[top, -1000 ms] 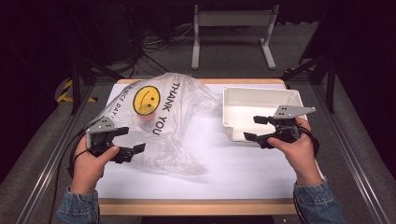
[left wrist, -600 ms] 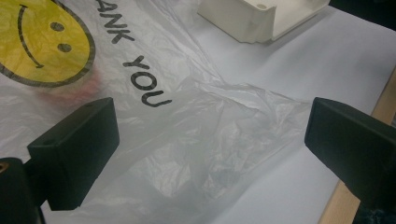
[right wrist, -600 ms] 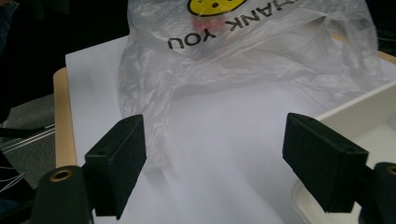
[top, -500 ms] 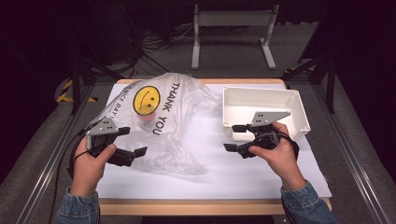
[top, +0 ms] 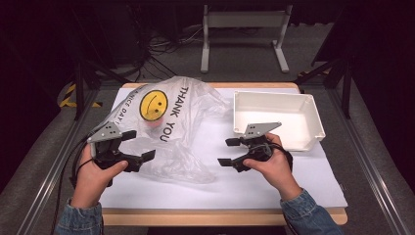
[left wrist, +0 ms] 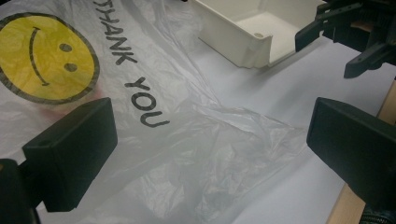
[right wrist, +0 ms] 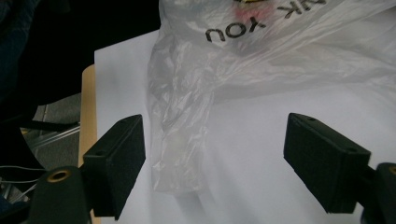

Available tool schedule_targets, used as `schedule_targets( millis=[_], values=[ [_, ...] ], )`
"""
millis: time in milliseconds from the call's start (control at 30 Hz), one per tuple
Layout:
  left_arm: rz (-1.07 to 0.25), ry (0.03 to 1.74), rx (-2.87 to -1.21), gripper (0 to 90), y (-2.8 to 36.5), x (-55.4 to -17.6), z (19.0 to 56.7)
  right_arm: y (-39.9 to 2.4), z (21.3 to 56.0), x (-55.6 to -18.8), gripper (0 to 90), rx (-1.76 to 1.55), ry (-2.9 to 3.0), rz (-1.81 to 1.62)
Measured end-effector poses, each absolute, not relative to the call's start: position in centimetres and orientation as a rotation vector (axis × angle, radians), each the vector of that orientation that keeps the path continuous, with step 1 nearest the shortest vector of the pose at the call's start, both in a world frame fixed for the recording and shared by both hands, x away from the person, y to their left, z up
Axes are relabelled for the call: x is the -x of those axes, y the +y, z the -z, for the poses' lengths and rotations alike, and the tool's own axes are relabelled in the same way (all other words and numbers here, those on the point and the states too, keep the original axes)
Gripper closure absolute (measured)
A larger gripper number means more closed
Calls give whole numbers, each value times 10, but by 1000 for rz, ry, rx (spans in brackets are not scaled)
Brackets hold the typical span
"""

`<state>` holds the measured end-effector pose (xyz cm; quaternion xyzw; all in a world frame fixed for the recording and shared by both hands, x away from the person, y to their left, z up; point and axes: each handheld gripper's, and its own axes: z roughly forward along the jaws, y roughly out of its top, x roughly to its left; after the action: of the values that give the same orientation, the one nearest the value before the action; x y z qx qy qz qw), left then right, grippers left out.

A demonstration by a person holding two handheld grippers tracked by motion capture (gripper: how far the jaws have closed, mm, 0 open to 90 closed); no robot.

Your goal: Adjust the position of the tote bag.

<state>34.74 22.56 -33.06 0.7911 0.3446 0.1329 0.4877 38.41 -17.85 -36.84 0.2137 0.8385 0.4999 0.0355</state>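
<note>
High view: white-covered table, dark room.

The plastic bag at the left is clear and milky, printed with a yellow smiley face ringed in black and black letters reading THANK YOU; something pinkish shows through beneath the face. The bin at the far right is plain white. The table has a white top with a pale wooden edge. Both grippers, left and right, are black with grey plates. The sleeves are blue denim.
</note>
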Motion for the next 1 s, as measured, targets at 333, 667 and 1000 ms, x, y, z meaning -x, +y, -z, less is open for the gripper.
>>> schedule_targets(
  millis=[333, 667, 1000],
  values=[
    [-345, 873, -1950, 45, 235, -340, 333, -149, 396, -390, 186, -670, 2658, -1387],
    [-439, 886, -1990, 59, 231, -334, 336, -134, 413, -389, 180, -679, 2708, -1321],
    [-422, 892, -1994, 66, 230, -337, 337, -118, 424, -382, 180, -590, 2798, -1322]
  ],
)
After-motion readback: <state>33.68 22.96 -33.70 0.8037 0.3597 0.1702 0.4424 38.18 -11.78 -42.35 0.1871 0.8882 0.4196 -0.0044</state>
